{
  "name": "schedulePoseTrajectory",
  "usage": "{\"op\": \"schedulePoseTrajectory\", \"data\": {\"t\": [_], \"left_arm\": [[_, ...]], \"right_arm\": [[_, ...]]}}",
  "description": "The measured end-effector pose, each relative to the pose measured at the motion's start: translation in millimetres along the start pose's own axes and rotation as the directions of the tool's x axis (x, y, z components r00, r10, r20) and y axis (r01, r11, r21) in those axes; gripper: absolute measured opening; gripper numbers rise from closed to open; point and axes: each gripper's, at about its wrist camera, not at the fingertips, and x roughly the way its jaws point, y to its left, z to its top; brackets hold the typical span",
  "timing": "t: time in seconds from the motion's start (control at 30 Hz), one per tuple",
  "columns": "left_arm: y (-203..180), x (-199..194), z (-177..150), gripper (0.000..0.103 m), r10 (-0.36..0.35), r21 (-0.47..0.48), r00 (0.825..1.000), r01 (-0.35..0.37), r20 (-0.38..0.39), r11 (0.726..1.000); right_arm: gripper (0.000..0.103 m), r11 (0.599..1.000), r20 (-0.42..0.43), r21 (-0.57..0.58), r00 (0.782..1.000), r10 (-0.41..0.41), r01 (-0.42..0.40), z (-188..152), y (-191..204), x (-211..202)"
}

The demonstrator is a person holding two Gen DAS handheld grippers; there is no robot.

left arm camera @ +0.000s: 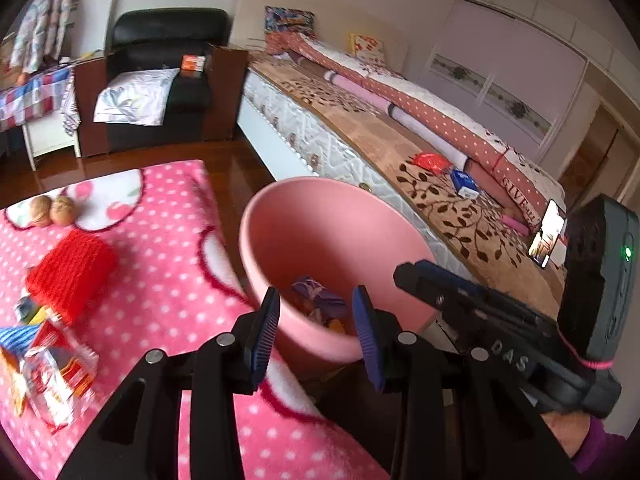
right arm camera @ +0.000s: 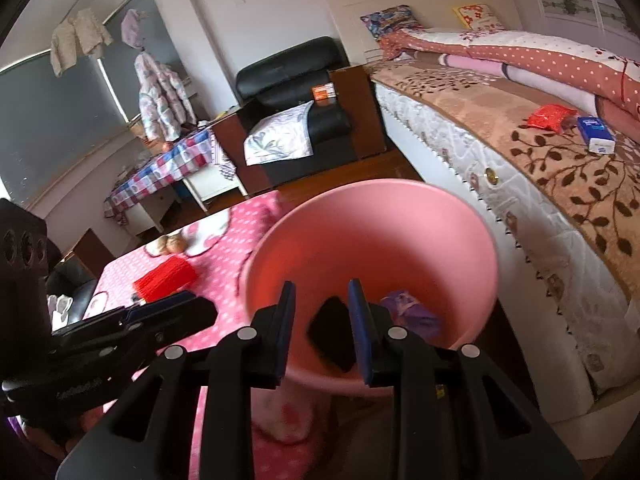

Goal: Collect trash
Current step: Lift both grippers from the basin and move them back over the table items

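Drop step: left gripper [left arm camera: 316, 322] released, empty; right gripper [right arm camera: 322, 322] released, black piece [right arm camera: 332, 334] falling into pink bin [right arm camera: 472, 240]. Next: fetch wrappers [left arm camera: 52, 368].

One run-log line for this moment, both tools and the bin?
left tool: open, empty | right tool: open, black item loose between fingers | pink bin: purple wrapper inside

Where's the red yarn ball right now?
In the left wrist view the red yarn ball lies on the pink dotted blanket, left of the pink bin, between the two walnuts and the wrappers.
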Motion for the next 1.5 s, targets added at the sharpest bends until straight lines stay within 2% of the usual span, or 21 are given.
{"op": "schedulePoseTrajectory", "data": {"t": [0.23, 0.5, 0.53, 0.6, 1.0, 1.23, 1.37, 1.5], "left_arm": [[2, -27, -12, 0.037, 0.073, -0.010, 0.996, -0.072, 0.047, 0.997], [0, -51, -21, 0.037, 0.069, -0.040, 0.994, -0.066, 0.082, 0.997], [1, -54, -22, 0.040, 0.071, -0.045, 0.994, -0.067, 0.086, 0.997], [1, -60, -24, 0.051, 0.073, -0.052, 0.993, -0.068, 0.091, 0.996], [8, -94, -39, 0.051, 0.114, -0.087, 0.985, -0.103, 0.133, 0.991], [21, -127, -46, 0.052, 0.192, -0.107, 0.962, -0.174, 0.194, 0.979], [47, -150, -52, 0.052, 0.267, -0.150, 0.934, -0.236, 0.238, 0.960], [81, -167, -64, 0.051, 0.324, -0.212, 0.915, -0.276, 0.242, 0.937]], "right_arm": [[0.028, 0.999, 0.011, -0.037, 1.000, 0.008, -0.007, -19, 28, -15], [0.028, 0.998, 0.020, -0.054, 1.000, 0.008, -0.007, -28, 43, -32], [0.028, 0.998, 0.023, -0.063, 1.000, 0.012, -0.010, -29, 46, -34], [0.028, 0.997, 0.031, -0.076, 0.999, 0.015, -0.013, -29, 50, -38], [0.028, 0.991, 0.044, -0.120, 0.997, 0.067, -0.061, -37, 74, -50], [0.028, 0.980, 0.022, -0.161, 0.992, 0.126, -0.121, -40, 93, -43], [0.028, 0.967, -0.024, -0.197, 0.987, 0.159, -0.160, -45, 106, -34], [0.028, 0.958, -0.057, -0.214, 0.982, 0.180, -0.188, -46, 113, -23]]}}
